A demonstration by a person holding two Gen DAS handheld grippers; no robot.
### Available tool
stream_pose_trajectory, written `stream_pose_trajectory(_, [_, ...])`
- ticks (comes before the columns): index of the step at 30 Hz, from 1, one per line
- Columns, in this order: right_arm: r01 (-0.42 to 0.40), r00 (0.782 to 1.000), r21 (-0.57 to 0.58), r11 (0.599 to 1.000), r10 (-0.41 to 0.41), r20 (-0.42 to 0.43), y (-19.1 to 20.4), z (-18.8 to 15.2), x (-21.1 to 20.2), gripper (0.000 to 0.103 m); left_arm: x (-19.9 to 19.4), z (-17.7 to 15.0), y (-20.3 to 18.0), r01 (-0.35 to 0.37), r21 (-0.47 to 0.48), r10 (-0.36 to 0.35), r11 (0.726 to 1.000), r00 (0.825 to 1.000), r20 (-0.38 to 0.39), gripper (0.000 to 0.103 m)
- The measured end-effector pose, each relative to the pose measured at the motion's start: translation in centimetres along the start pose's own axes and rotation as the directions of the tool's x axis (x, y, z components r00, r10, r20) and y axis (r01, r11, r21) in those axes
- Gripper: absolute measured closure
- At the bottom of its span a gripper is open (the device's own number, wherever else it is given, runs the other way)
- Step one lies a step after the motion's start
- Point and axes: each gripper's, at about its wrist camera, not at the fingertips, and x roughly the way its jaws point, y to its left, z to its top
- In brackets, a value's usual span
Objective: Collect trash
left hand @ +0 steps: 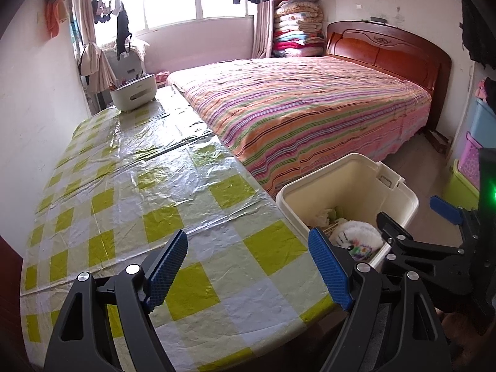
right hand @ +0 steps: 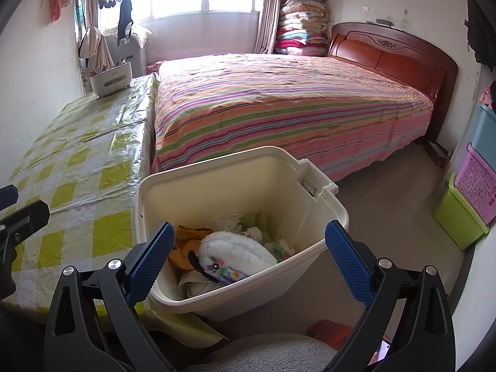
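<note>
Left gripper (left hand: 248,268) over the near end of a table (left hand: 130,186) draped in a yellow-and-white checked plastic cloth, blue-padded fingers (left hand: 167,266) spread wide, nothing between them. Right gripper (right hand: 248,257) likewise spread and empty, poised above the mouth of a cream plastic trash bin (right hand: 310,204) standing on the floor just beside the table's right edge and near the foot of the bed (right hand: 279,108). Inside the bin: a fluffy white slipper (right hand: 235,249) with coloured trim on top, orange peel (right hand: 186,248) at its left, crumpled white paper (right hand: 229,220) and pale green scraps behind. Right gripper also visible from the left wrist view (left hand: 409,220), at the bin's (left hand: 350,179) near right rim. At the table's far end, a white desktop organiser (left hand: 133,94). Striped sheet across the bed, wooden headboard (left hand: 384,49) against the far wall, folded quilts (left hand: 297,28) stacked in the corner by the window. Coloured storage crates (right hand: 471,192) along the right wall.
</note>
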Motion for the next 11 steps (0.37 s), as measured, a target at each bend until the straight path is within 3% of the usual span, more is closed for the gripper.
stream_pose_trajectory(11, [-0.008, 1.0, 0.001, 1.0, 0.008, -0.003, 0.01, -0.13, -0.12, 0.007, 0.02, -0.07, 0.29, -0.011, -0.013, 0.011, 1.0, 1.0, -0.017, 0.025])
